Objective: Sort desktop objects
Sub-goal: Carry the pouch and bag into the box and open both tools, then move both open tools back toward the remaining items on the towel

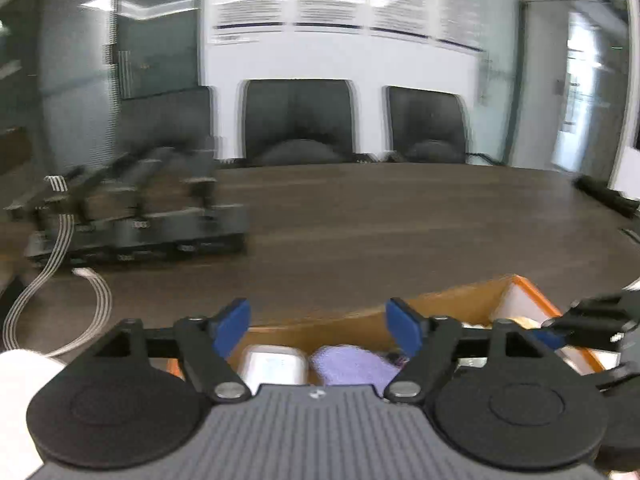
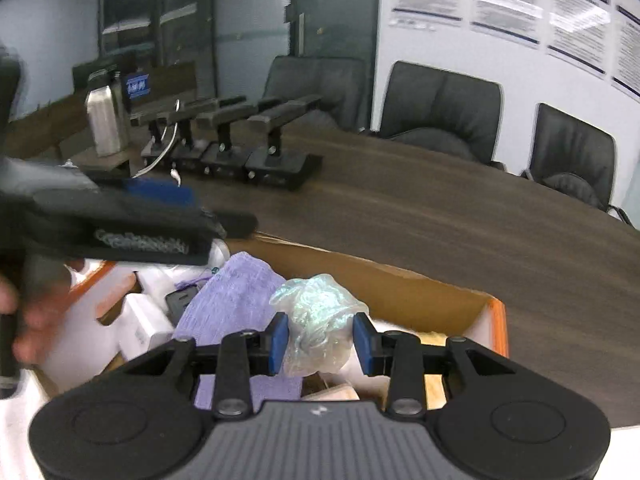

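An open cardboard box (image 2: 400, 280) with orange edges sits on the dark wooden table; it also shows in the left wrist view (image 1: 448, 304). Inside lie a purple cloth (image 2: 236, 300), white boxes (image 2: 140, 324) and a small dark item. My right gripper (image 2: 320, 340) is over the box with a crumpled iridescent plastic bag (image 2: 316, 320) between its blue pads; the pads stand a little off the bag's sides. My left gripper (image 1: 318, 326) is open and empty above the box's left part, over a white case (image 1: 276, 364) and the purple cloth (image 1: 352, 364). The left gripper also shows in the right wrist view (image 2: 132, 216).
A row of black stands (image 2: 248, 152) with a white cable (image 1: 48, 280) sits on the table's far left. A steel bottle (image 2: 105, 120) stands behind them. Black office chairs (image 1: 298, 120) line the far edge. Bare wooden tabletop (image 1: 380, 232) lies beyond the box.
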A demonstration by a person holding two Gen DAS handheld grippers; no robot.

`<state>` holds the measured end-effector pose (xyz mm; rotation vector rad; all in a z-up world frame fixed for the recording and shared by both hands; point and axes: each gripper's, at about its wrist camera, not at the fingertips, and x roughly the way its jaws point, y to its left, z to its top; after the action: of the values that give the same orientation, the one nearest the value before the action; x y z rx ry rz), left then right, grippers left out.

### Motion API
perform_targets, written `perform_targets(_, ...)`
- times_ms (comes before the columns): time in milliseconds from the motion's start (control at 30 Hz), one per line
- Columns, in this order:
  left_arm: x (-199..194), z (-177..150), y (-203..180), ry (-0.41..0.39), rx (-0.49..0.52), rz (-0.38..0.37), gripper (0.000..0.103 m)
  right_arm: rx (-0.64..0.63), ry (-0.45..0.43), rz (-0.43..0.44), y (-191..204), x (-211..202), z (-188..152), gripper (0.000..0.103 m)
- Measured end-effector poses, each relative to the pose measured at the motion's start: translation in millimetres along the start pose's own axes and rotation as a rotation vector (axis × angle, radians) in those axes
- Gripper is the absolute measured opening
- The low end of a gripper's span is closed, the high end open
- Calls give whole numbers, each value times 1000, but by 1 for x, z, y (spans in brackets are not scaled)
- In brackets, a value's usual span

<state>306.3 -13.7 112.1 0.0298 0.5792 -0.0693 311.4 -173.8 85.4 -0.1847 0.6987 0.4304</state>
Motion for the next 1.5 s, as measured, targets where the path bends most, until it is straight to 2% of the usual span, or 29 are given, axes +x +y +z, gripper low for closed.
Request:
perform_targets(33,-4,2,2,10,-1,39,81,0,13,-16,3,11,3,37)
perform_targets(100,-10,4,10,40,-1,70,90,-2,34,-31,6,29,7,52)
perform_targets(133,-14,3,11,64,-4,84,93,-12,50,-45,9,34,7,64)
perform_targets(200,-20,-3,11,116,-9,101,102,-26,41,-89,11,28,6,72)
perform_targets(267,-25,-10,12,162,-11,85,102,-10,15,-91,7,15,5,84)
perform_targets(333,-29,-19,11,213,-27,77,103,37,13,-92,-1,-2,3,85)
perform_targets(433,-39,-34,8,289,-50,96,103,123,68,-118,-15,-28,-6,85)
perform_targets(533,-59,-46,4,287,-47,103,103,201,102,-147,-29,-53,-16,86)
perform_targets(667,-86,-63,6,315,-101,55,103,279,123,-180,-44,-89,-39,87)
perform_targets(800,-128,-89,-5,248,-75,38,103,327,101,-136,-40,-129,-76,89)
perform_targets(900,-160,-115,-16,176,-48,18,103,289,67,-119,-17,-153,-104,91)
perform_targets(967,-183,-134,-21,130,-65,7,103,270,42,-100,0,-168,-121,91)
perform_targets(1133,-235,-192,-34,35,-58,-9,103,221,-24,-15,44,-202,-173,91)
perform_targets(1200,-251,-216,-38,16,-46,-27,103,183,-65,1,60,-212,-196,91)
perform_targets(1333,-272,-260,-49,15,3,-47,103,117,-113,-53,90,-225,-240,91)
perform_targets(1500,-280,-283,-47,49,-20,-77,103,112,-108,-53,108,-224,-276,91)
